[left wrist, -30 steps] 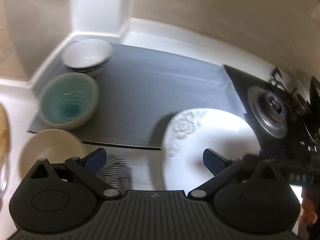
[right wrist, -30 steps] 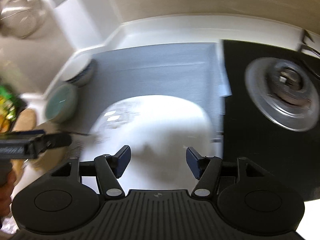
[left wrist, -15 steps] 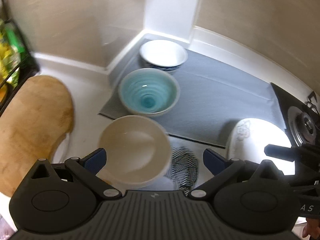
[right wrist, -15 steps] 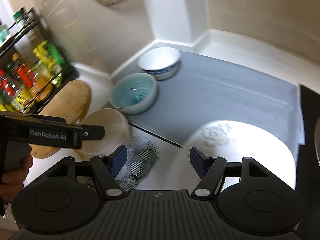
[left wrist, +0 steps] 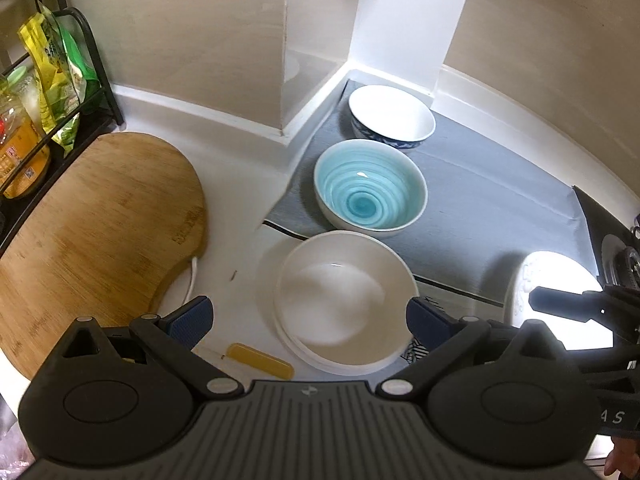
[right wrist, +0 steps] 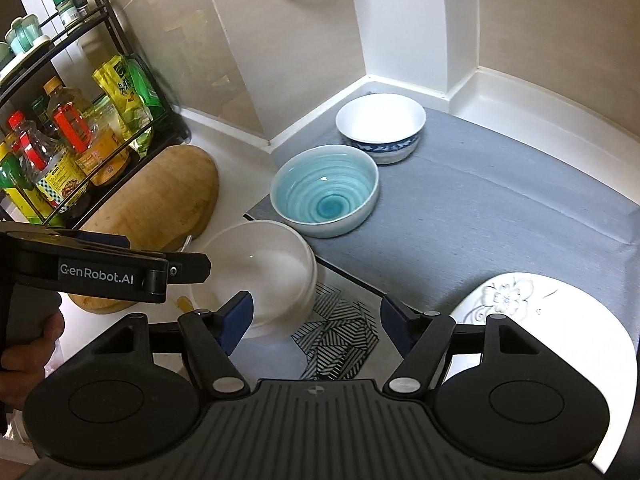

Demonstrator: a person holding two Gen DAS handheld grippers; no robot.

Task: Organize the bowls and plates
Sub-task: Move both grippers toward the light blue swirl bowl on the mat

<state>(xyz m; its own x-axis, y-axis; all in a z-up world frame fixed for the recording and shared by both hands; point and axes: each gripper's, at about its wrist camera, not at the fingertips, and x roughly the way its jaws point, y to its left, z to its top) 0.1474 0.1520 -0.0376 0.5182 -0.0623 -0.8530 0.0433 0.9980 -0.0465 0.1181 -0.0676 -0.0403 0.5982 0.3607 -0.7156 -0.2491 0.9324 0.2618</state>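
Observation:
Three bowls stand in a row from the corner: a white bowl with a blue pattern (left wrist: pixel 392 116) (right wrist: pixel 380 128), a teal bowl (left wrist: pixel 370 184) (right wrist: pixel 324 196), and a plain white bowl (left wrist: pixel 344 300) (right wrist: pixel 256 272) with layered rims beneath it. A white plate with an embossed flower (left wrist: pixel 560 280) (right wrist: pixel 540 320) lies at the right. My left gripper (left wrist: pixel 308 320) (right wrist: pixel 200 268) hovers open over the plain white bowl without touching it. My right gripper (right wrist: pixel 316 320) (left wrist: pixel 540 300) is open between that bowl and the plate, holding nothing.
The far bowls sit on a grey mat (right wrist: pixel 480 200). A black-and-white patterned cloth (right wrist: pixel 340 328) lies under my right gripper. At the left are a wooden cutting board (left wrist: pixel 92 232), a rack of bottles (right wrist: pixel 60 152) and a small yellow object (left wrist: pixel 260 360). A stove burner (left wrist: pixel 624 268) is far right.
Both views have swung left, away from the plate and stove toward the row of bowls. The left gripper now hangs over the plain white bowl. The right jaws stand slightly wider.

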